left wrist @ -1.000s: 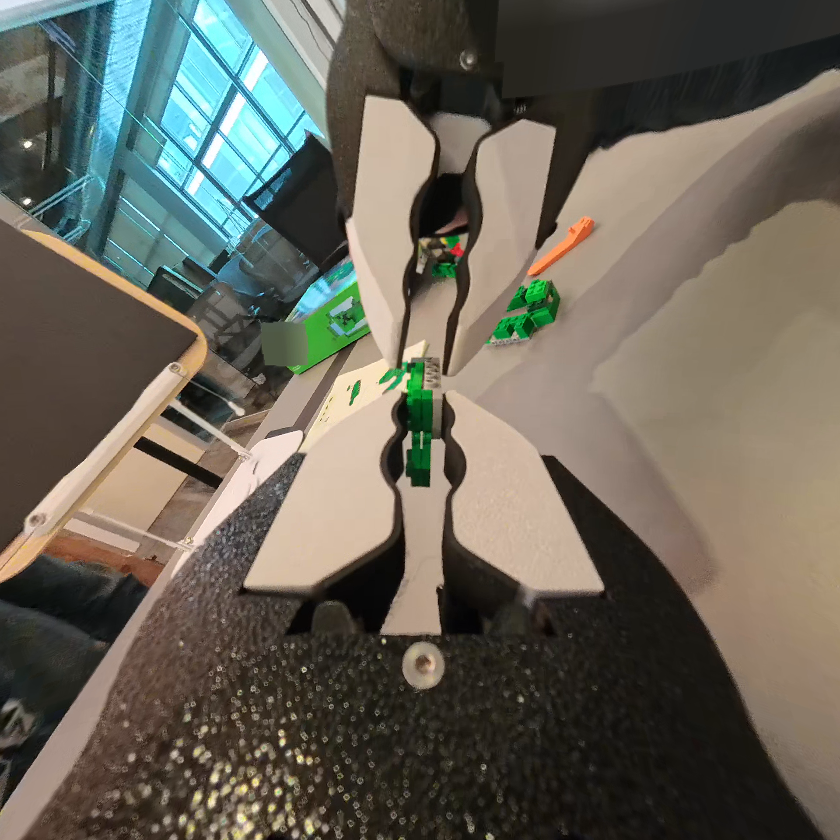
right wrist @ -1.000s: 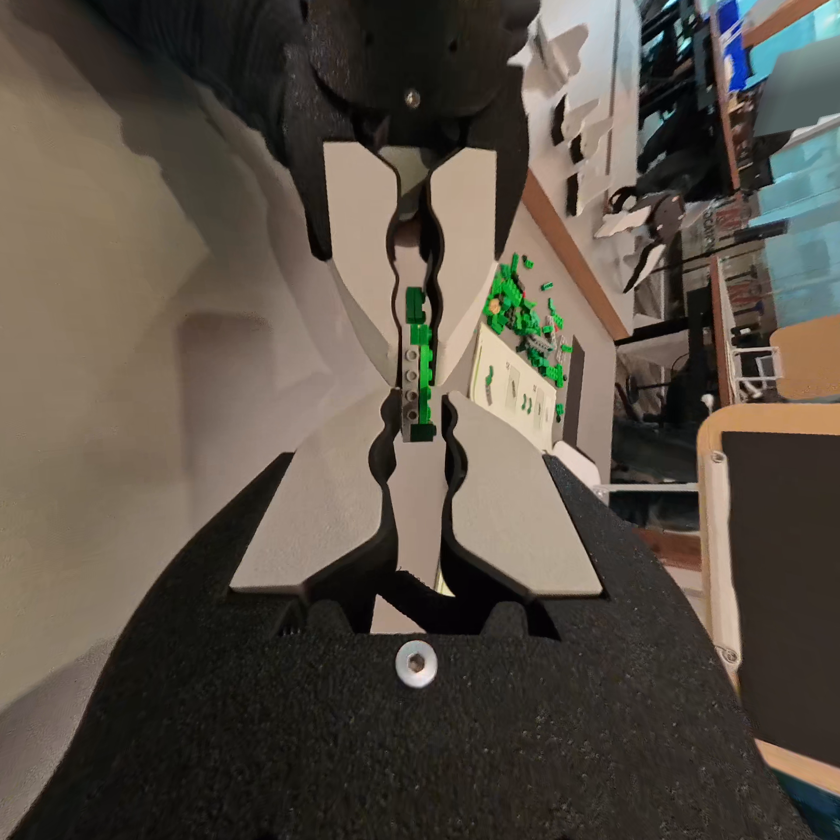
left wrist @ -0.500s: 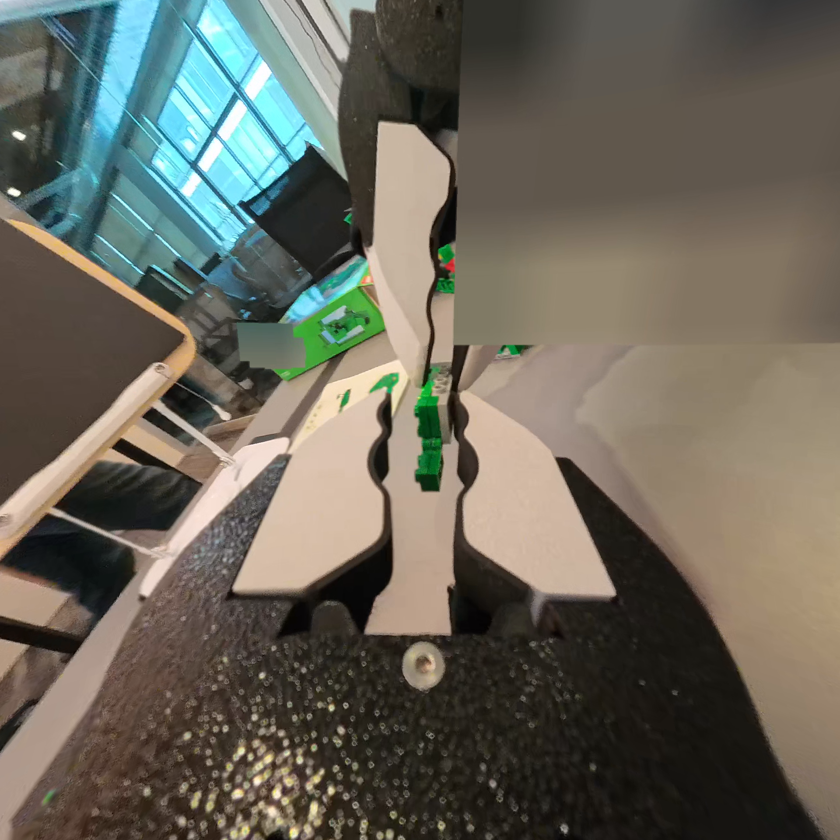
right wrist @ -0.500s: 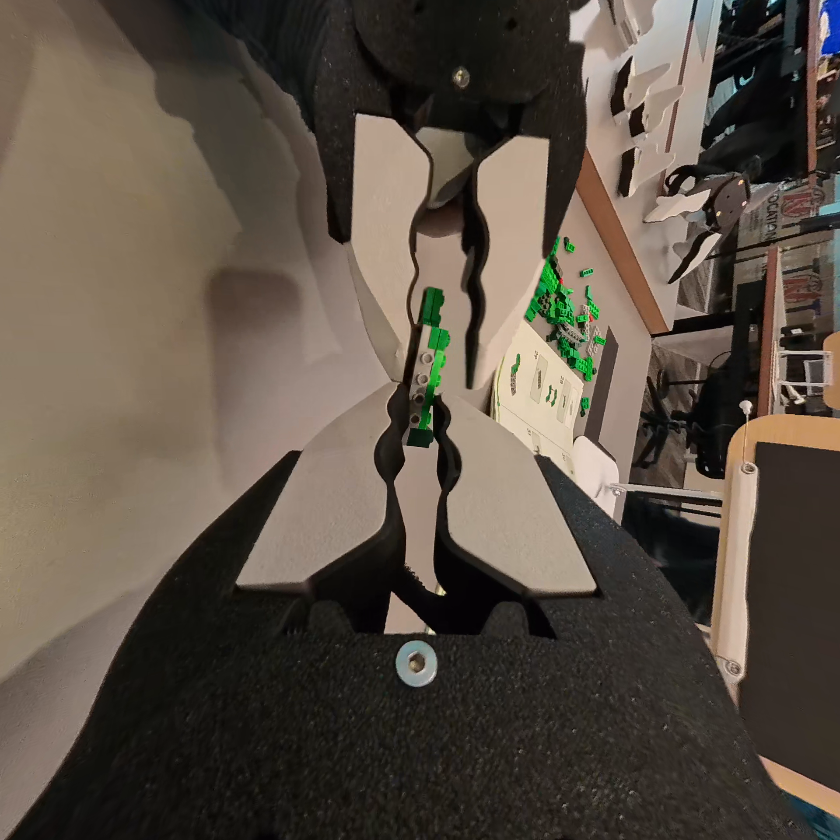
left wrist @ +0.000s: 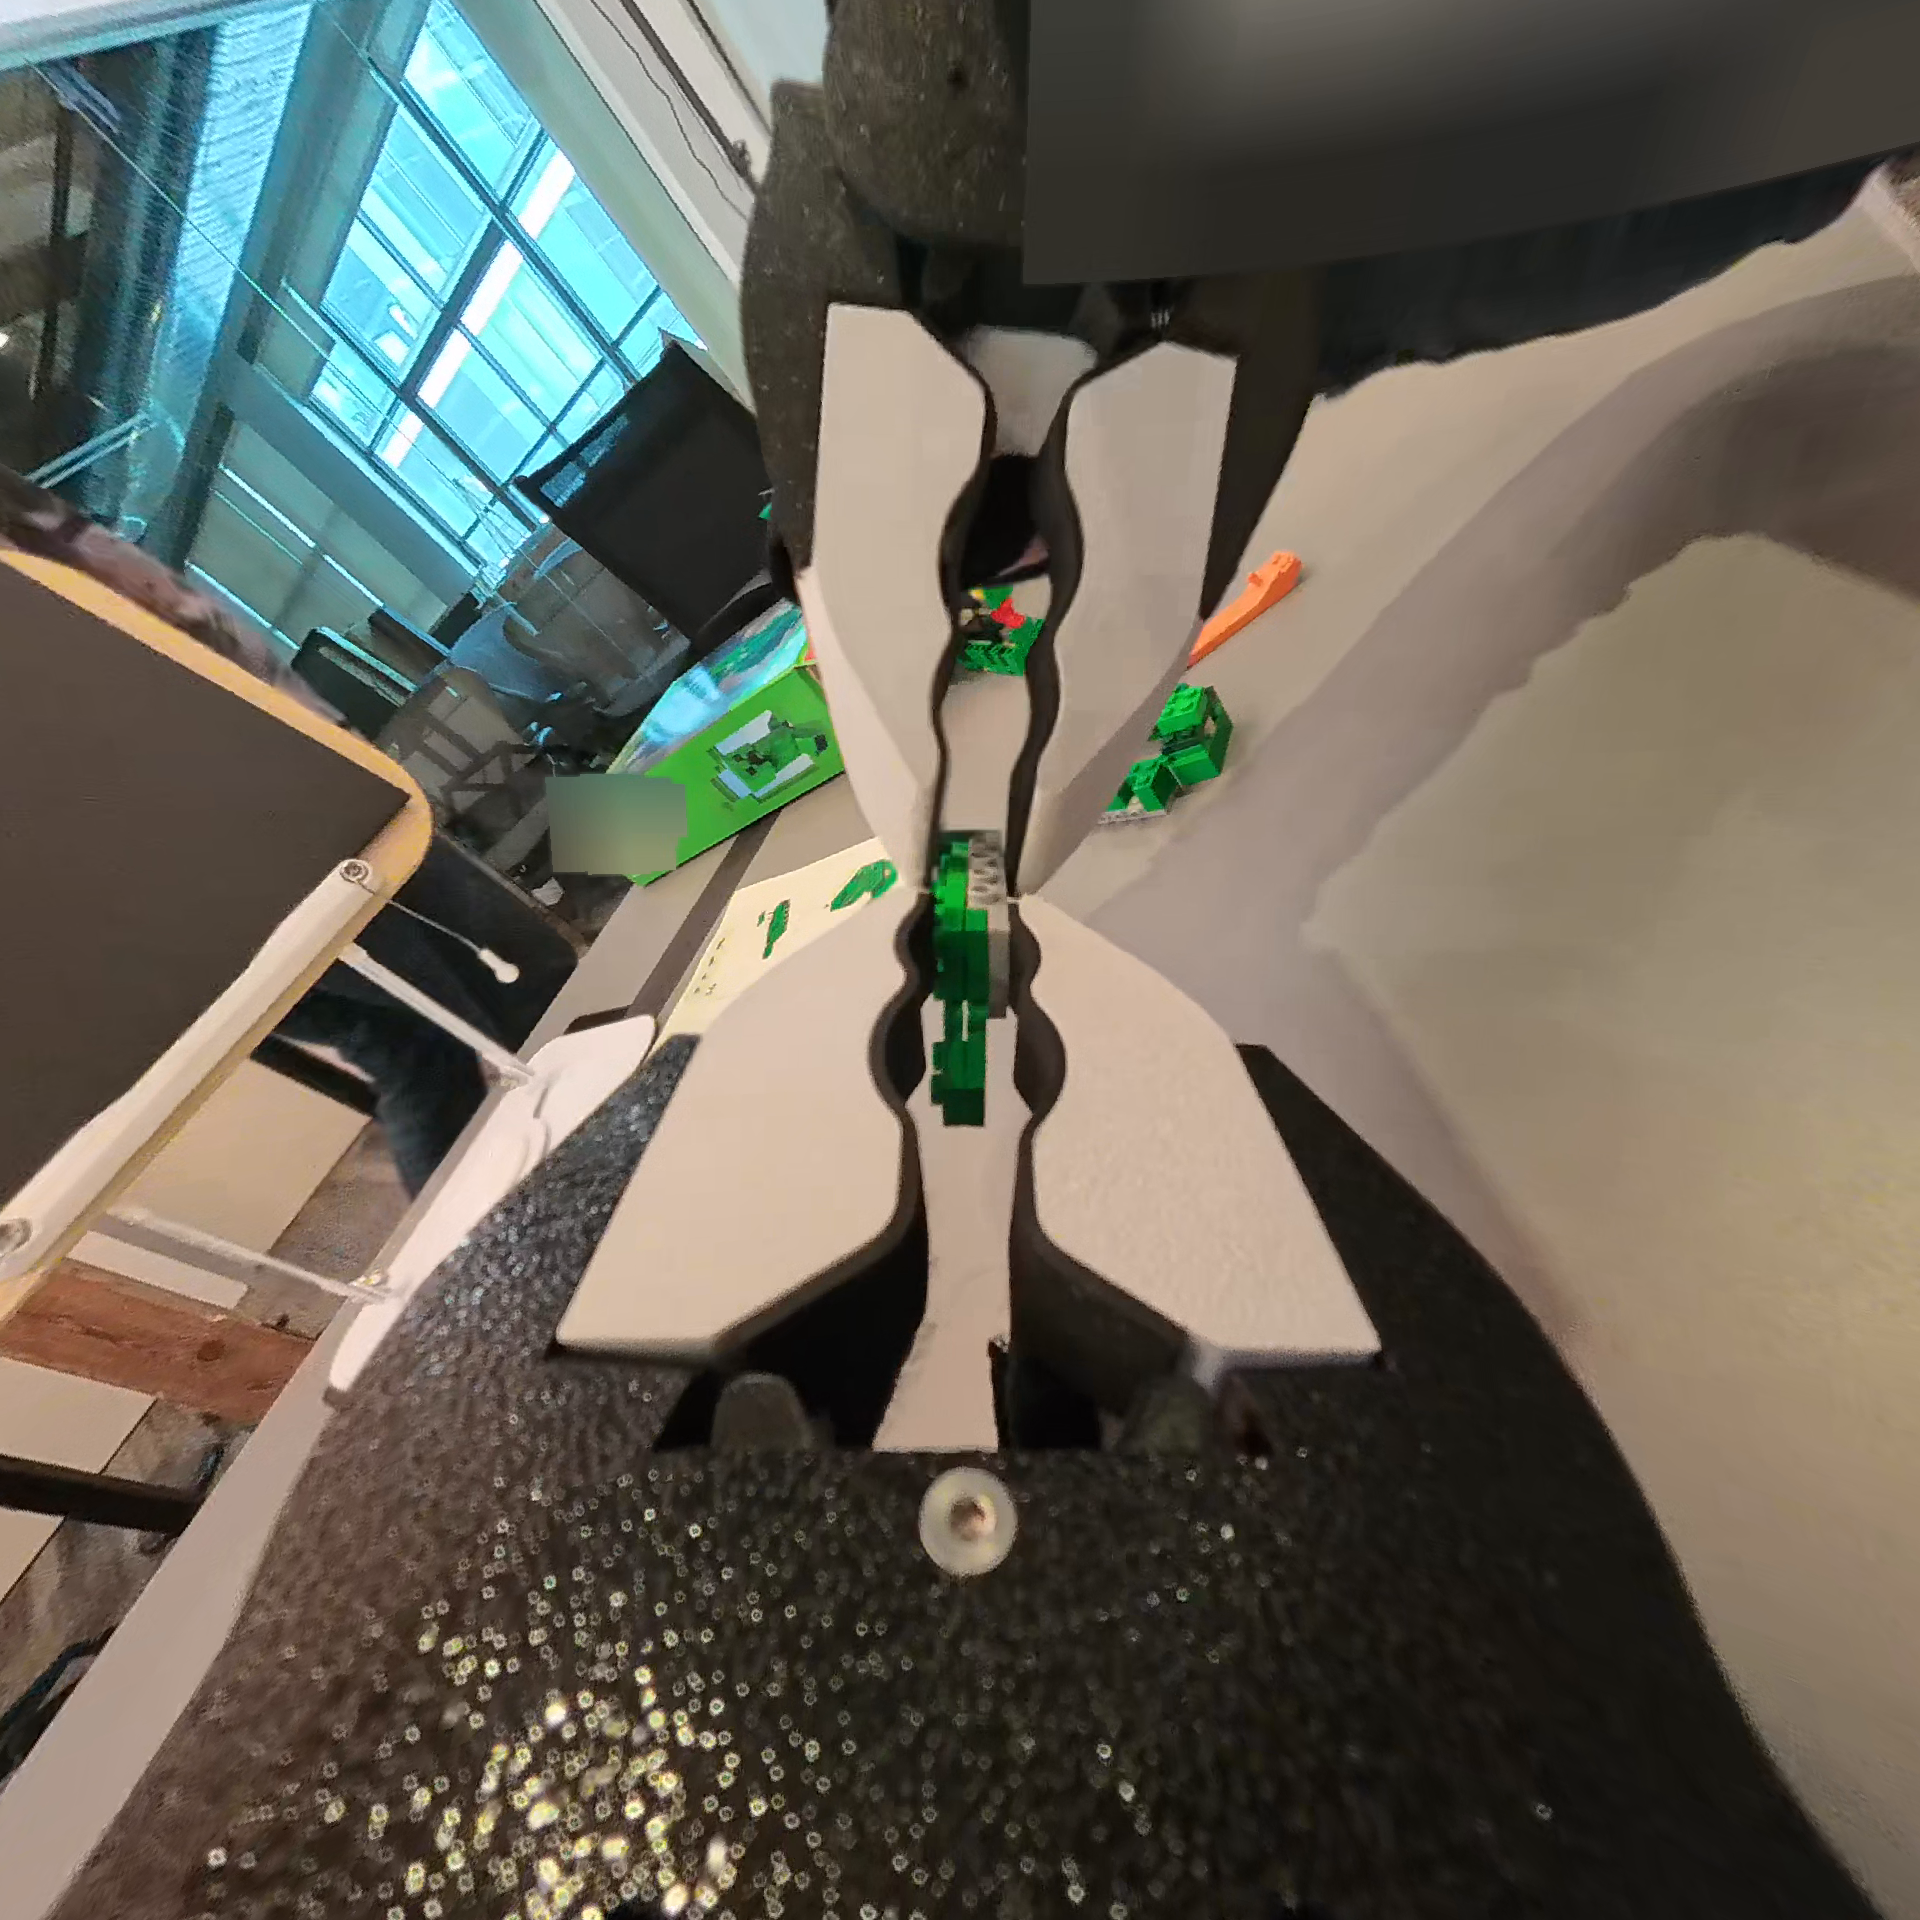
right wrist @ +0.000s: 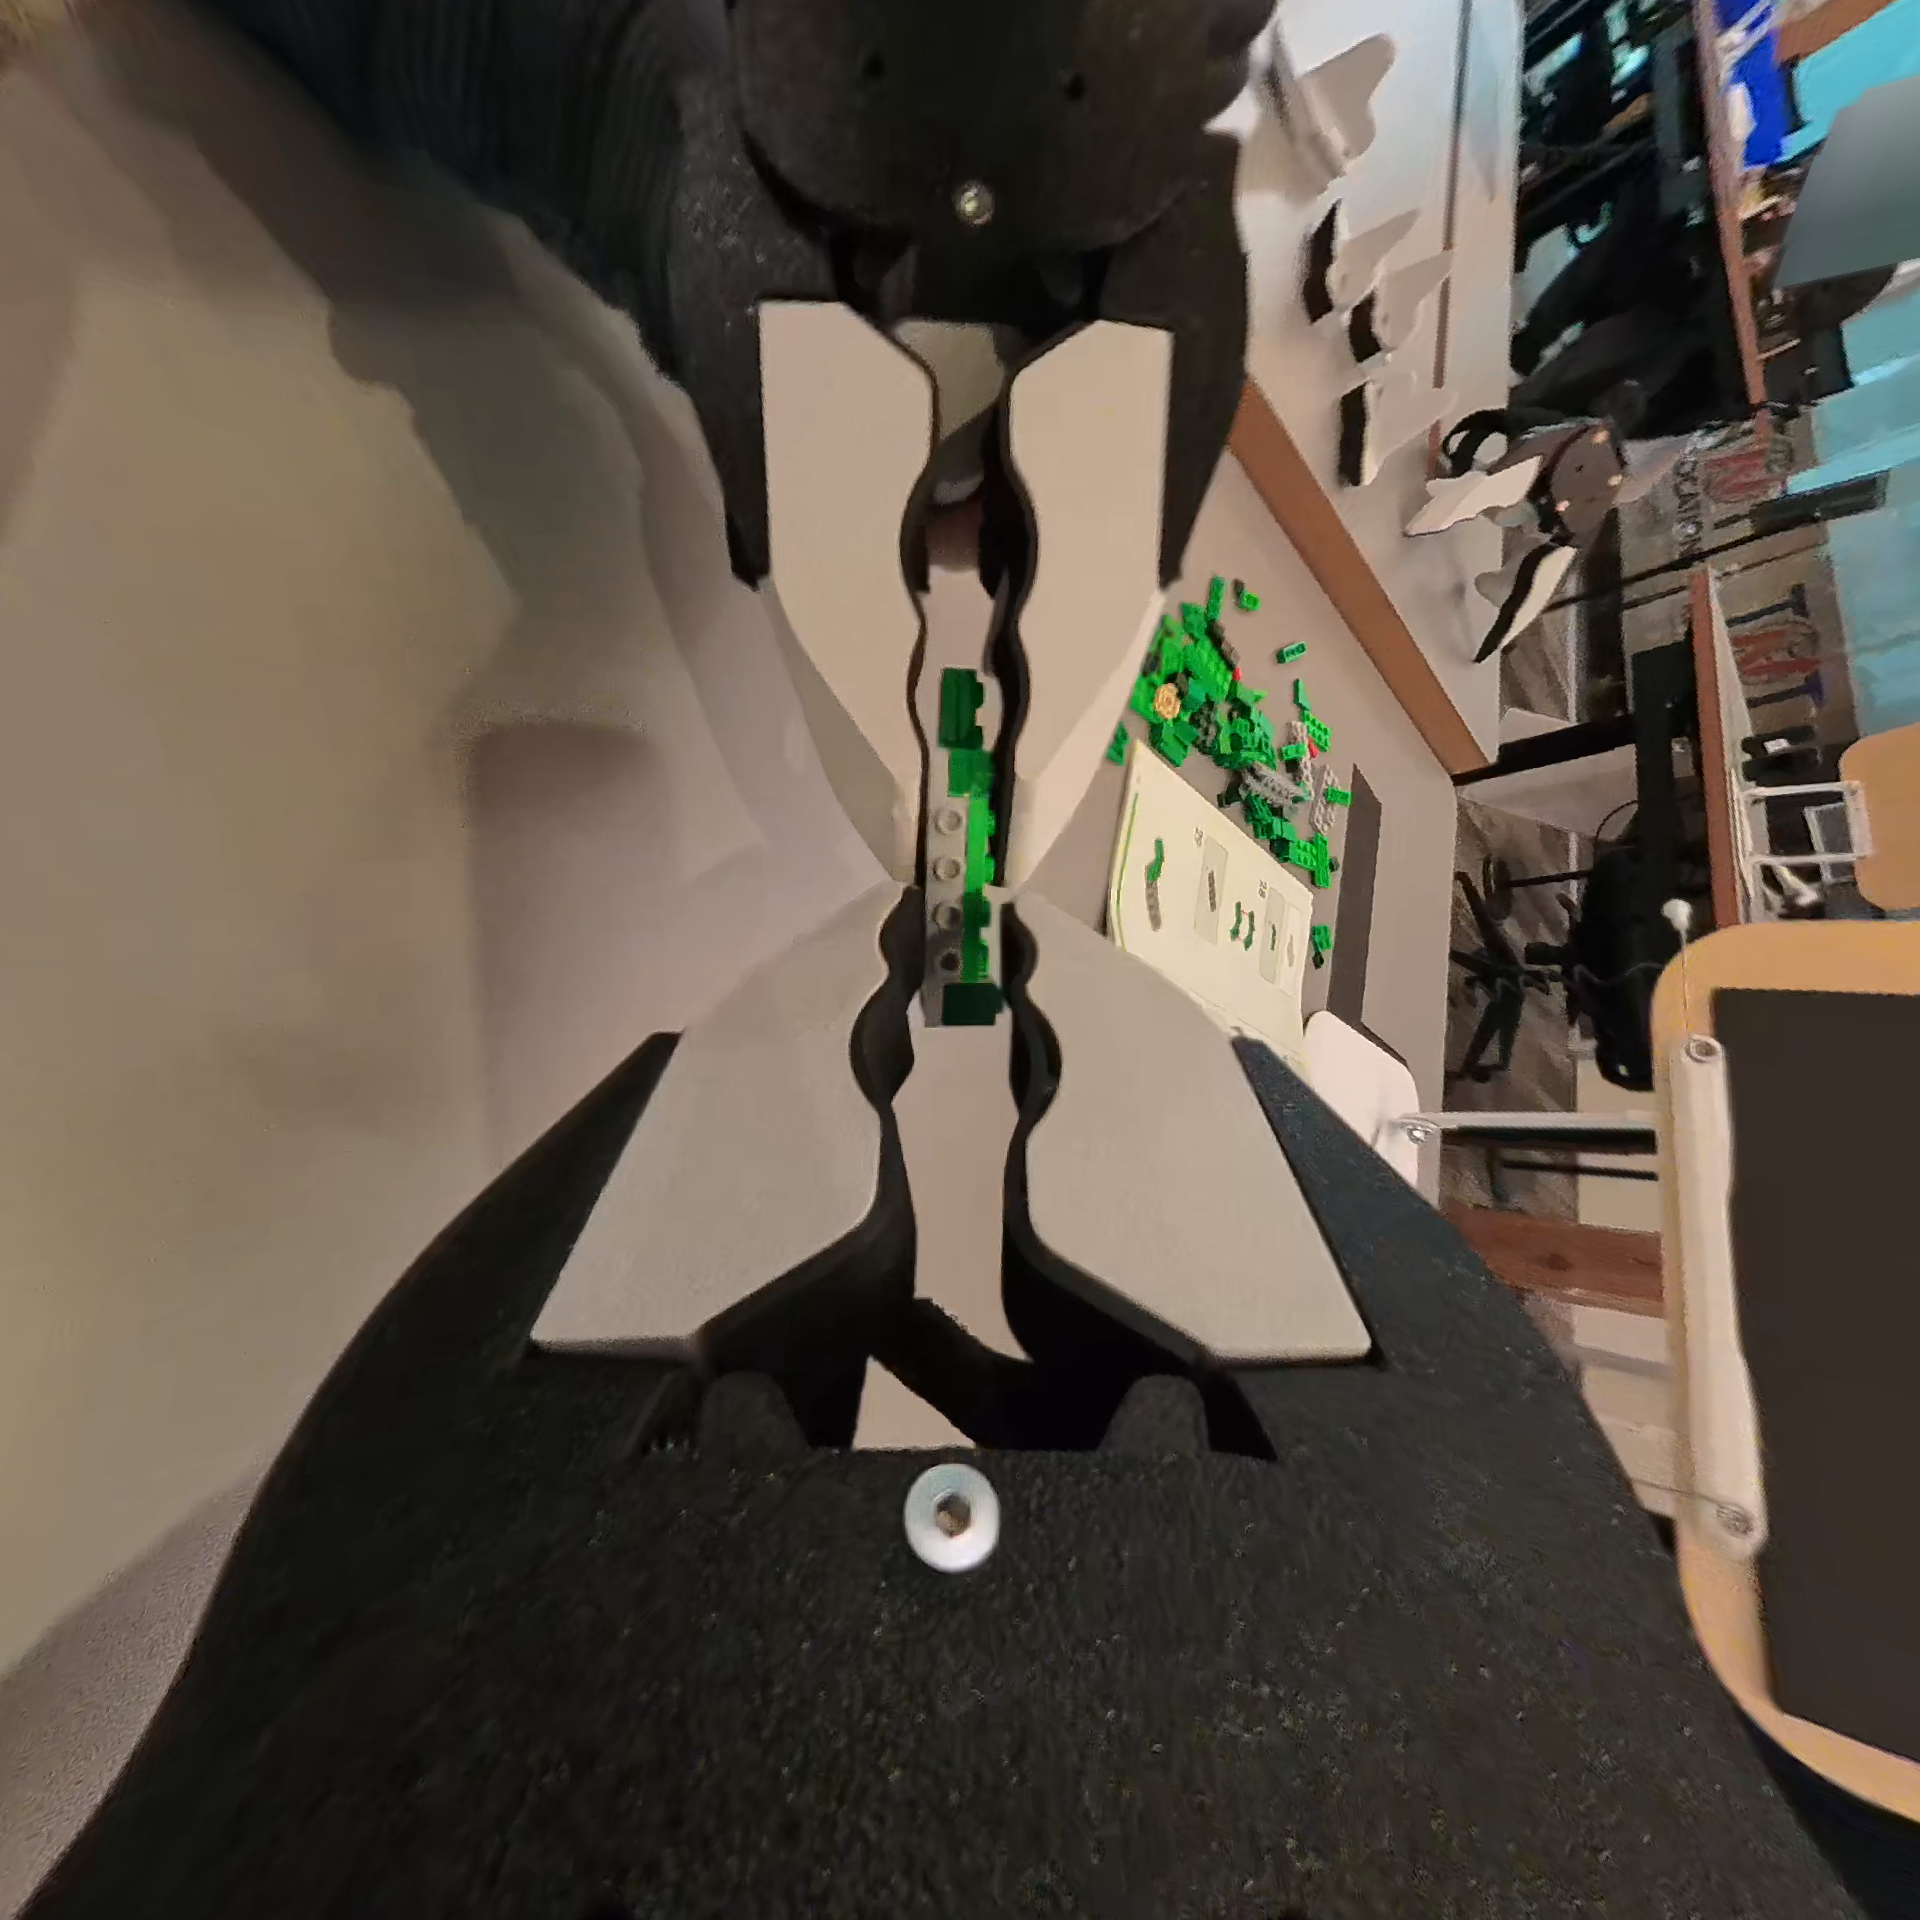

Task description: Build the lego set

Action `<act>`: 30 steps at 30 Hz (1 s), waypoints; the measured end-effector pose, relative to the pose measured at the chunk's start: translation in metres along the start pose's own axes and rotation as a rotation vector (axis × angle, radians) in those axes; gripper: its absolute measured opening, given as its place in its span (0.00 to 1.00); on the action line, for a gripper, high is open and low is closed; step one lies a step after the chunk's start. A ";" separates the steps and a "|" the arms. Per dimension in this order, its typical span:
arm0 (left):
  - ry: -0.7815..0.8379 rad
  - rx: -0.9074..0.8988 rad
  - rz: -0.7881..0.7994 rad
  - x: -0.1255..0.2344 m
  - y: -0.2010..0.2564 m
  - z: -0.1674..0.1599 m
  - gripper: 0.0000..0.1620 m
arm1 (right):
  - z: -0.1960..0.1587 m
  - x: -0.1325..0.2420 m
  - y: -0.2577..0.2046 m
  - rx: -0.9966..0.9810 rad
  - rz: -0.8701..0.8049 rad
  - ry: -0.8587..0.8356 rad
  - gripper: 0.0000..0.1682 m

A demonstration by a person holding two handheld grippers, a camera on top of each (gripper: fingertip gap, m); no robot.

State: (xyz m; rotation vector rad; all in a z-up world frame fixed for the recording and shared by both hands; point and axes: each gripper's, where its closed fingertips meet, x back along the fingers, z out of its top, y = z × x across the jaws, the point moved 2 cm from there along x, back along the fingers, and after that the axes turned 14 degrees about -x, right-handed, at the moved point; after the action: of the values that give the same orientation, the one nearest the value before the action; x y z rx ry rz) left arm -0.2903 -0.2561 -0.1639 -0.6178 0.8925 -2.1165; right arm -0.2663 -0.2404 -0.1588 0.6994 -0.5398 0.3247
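Observation:
A slim green and grey lego assembly (left wrist: 961, 987) hangs in the air above the white table (left wrist: 1558, 935). My left gripper (left wrist: 966, 904) is shut on one end of it. My right gripper (right wrist: 958, 906) is shut on the other end (right wrist: 961, 862). The two grippers meet tip to tip, nearly in line. In the left wrist view the right gripper's fingers (left wrist: 894, 623) come down from the top. In the right wrist view the left gripper's fingers (right wrist: 842, 582) do the same. The pads hide part of the assembly.
On the table lie an orange brick separator (left wrist: 1247, 613), small green sub-builds (left wrist: 1174, 758), a green box (left wrist: 748, 758), an open instruction booklet (right wrist: 1205, 904) and a pile of loose green and grey bricks (right wrist: 1236, 738). A wood-edged chair (right wrist: 1818, 1351) stands beside the table.
Half a second ago the grippers were tilted against each other with the assembly slanted. Now they are back in line, tip to tip, and both still grip the assembly.

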 end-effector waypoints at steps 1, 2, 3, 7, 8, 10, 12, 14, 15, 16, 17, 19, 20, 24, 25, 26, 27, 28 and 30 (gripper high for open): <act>0.009 0.005 -0.002 0.001 0.000 0.001 0.07 | 0.000 0.001 0.002 -0.020 -0.009 0.014 0.11; 0.014 0.005 -0.003 0.001 0.000 0.001 0.07 | -0.003 0.001 0.004 -0.030 -0.019 -0.002 0.15; 0.009 -0.002 -0.005 0.000 0.001 0.001 0.07 | -0.007 0.000 0.004 -0.035 -0.022 -0.026 0.17; -0.020 -0.046 -0.018 -0.004 0.006 0.000 0.07 | -0.009 -0.005 -0.002 0.014 -0.028 -0.076 0.14; -0.027 -0.052 -0.017 -0.005 0.006 0.000 0.07 | -0.010 -0.006 -0.002 0.032 -0.039 -0.093 0.11; -0.031 -0.060 -0.002 -0.004 0.004 -0.001 0.07 | -0.010 -0.008 -0.003 0.038 -0.052 -0.106 0.07; -0.017 -0.025 0.009 -0.005 0.004 -0.002 0.08 | -0.012 -0.008 -0.001 0.054 -0.070 -0.123 0.07; -0.011 0.050 0.050 -0.007 -0.001 -0.004 0.15 | -0.015 -0.007 0.005 0.103 -0.131 -0.134 0.07; -0.031 0.087 0.058 -0.008 -0.004 -0.007 0.26 | -0.017 -0.007 0.008 0.128 -0.163 -0.147 0.07; -0.047 0.132 0.059 -0.008 -0.007 -0.011 0.30 | -0.018 -0.006 0.009 0.148 -0.189 -0.151 0.07; -0.040 0.186 0.060 -0.008 -0.009 -0.012 0.31 | -0.018 -0.006 0.011 0.169 -0.212 -0.149 0.07; -0.015 0.295 0.048 -0.007 -0.012 -0.015 0.32 | -0.018 -0.004 0.014 0.226 -0.274 -0.143 0.07; -0.017 0.342 0.042 -0.008 -0.013 -0.017 0.32 | -0.018 -0.003 0.016 0.259 -0.311 -0.141 0.07; 0.032 0.471 0.026 -0.010 -0.015 -0.016 0.24 | -0.015 0.000 0.023 0.381 -0.451 -0.130 0.07; 0.055 0.487 0.029 -0.009 -0.015 -0.014 0.23 | -0.013 0.001 0.024 0.415 -0.482 -0.123 0.07; 0.065 0.493 0.039 -0.009 -0.016 -0.013 0.20 | -0.012 0.001 0.025 0.442 -0.507 -0.117 0.07; 0.069 0.493 0.041 -0.009 -0.017 -0.012 0.19 | -0.010 0.001 0.026 0.467 -0.535 -0.112 0.07; 0.072 0.492 0.046 -0.009 -0.017 -0.012 0.17 | -0.010 0.002 0.027 0.491 -0.558 -0.113 0.07; 0.061 0.486 0.056 -0.010 -0.017 -0.012 0.17 | -0.010 0.001 0.027 0.532 -0.586 -0.115 0.07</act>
State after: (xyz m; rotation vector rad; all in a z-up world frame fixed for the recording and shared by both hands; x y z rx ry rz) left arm -0.3000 -0.2357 -0.1605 -0.2732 0.3914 -2.1983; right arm -0.2743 -0.2140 -0.1500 1.3571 -0.3317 -0.1343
